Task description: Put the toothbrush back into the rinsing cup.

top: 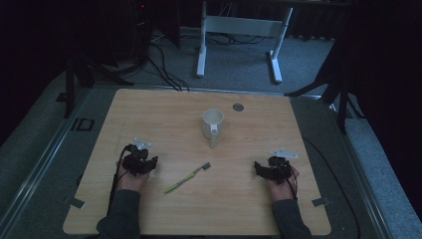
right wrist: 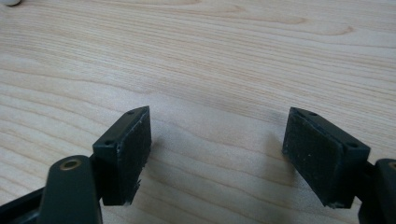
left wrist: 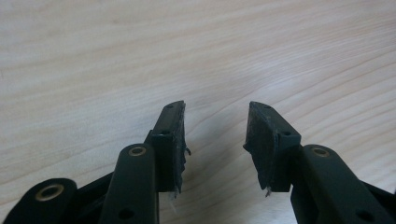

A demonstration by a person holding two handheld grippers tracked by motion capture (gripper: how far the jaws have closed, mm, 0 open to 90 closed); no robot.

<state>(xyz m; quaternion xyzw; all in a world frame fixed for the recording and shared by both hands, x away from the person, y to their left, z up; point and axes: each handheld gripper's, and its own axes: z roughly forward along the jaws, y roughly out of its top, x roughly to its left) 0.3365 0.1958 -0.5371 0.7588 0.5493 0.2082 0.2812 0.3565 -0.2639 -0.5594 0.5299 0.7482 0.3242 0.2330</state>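
Note:
A white mug stands upright near the middle of the wooden table, its handle toward the person. A green toothbrush lies in front of it, bristle head pointing up and right. My left gripper rests on the table left of the toothbrush; in the left gripper view it is open over bare wood. My right gripper sits to the right of the toothbrush; in the right gripper view it is open wide with nothing between its pads.
A small grey disc lies on the table behind the mug. Strips of tape mark the near corners. Beyond the far edge stand a white desk frame and cables on the carpet.

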